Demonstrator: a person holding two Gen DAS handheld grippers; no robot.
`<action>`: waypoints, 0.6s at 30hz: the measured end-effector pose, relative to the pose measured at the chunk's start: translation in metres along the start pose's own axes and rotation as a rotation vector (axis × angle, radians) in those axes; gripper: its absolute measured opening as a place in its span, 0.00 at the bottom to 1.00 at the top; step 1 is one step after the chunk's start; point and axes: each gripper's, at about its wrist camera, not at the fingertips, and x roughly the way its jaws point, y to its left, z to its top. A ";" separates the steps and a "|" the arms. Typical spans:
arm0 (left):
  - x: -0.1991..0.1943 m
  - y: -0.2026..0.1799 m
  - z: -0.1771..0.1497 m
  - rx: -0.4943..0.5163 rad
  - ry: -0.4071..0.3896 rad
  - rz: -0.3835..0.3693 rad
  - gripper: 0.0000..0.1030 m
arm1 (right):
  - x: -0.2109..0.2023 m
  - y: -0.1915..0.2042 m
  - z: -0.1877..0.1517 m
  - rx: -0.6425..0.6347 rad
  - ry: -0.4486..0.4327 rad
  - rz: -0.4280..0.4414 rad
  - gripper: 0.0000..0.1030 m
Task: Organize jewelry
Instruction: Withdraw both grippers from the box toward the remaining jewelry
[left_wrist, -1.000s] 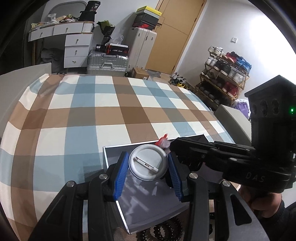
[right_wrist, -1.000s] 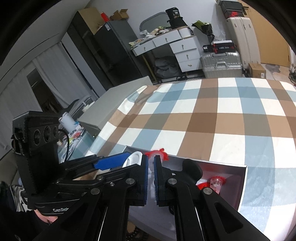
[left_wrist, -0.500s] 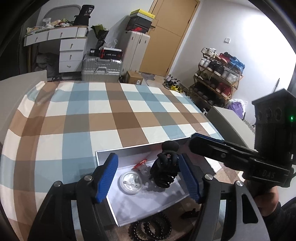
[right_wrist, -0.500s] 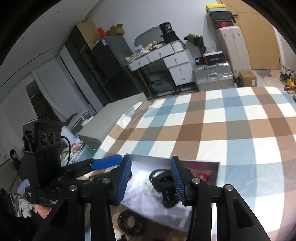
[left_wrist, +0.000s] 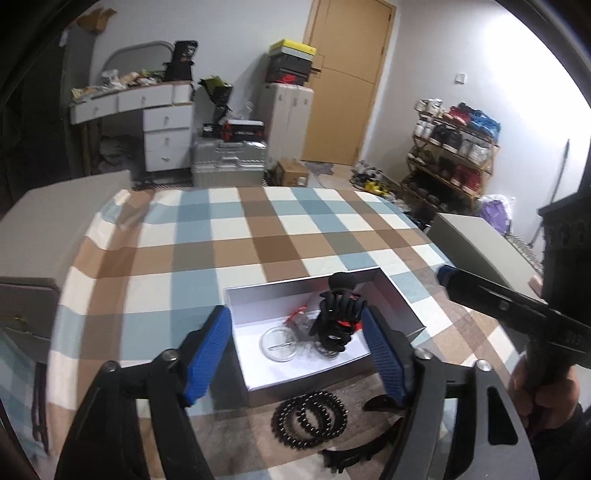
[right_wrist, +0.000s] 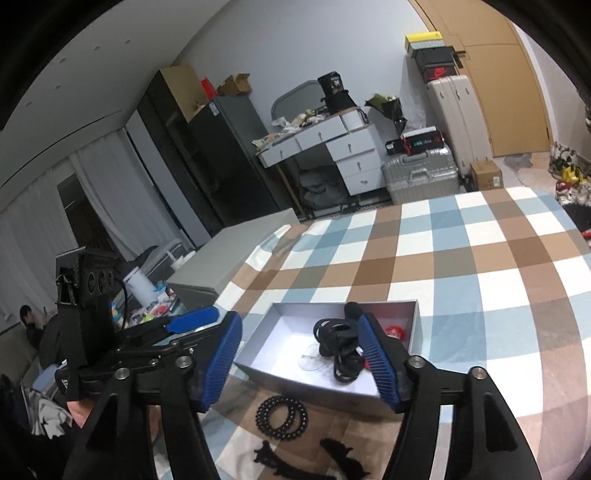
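A grey box (left_wrist: 280, 299) with a white floor sits on the checked cloth. Inside lie a clear round dish (left_wrist: 279, 343), a tangle of black clips and hair ties (left_wrist: 338, 319) and small red pieces (left_wrist: 295, 314). My left gripper (left_wrist: 295, 354) hovers above the box's near edge, its jaws opening with nothing pressed between the blue pads. My right gripper (right_wrist: 301, 360) also hangs back from the box (right_wrist: 306, 384), its jaws opening and empty, and the black tangle (right_wrist: 340, 347) lies loose beyond it. A black bead bracelet (left_wrist: 310, 413) rests on the cloth in front of the box.
Black hair clips (right_wrist: 343, 454) lie on the cloth nearest me, beside the bracelet (right_wrist: 282, 411). The checked tablecloth (left_wrist: 258, 236) stretches far beyond the box. A grey ledge (left_wrist: 476, 243) borders the table on the right. A hand (left_wrist: 543, 391) holds the right gripper's handle.
Both grippers pulled back and up from the box while their jaws widened. The left let go of the round dish. The right, shut before, opened and the black tangle now lies in the box.
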 end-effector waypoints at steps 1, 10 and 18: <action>-0.003 0.000 -0.001 -0.001 -0.008 0.011 0.76 | -0.003 0.002 -0.002 -0.003 -0.006 0.000 0.73; -0.024 -0.002 -0.013 -0.004 -0.028 0.140 0.84 | -0.025 0.013 -0.024 -0.024 -0.050 -0.050 0.92; -0.025 0.010 -0.041 -0.065 -0.008 0.161 0.91 | -0.034 0.023 -0.051 -0.088 -0.073 -0.074 1.00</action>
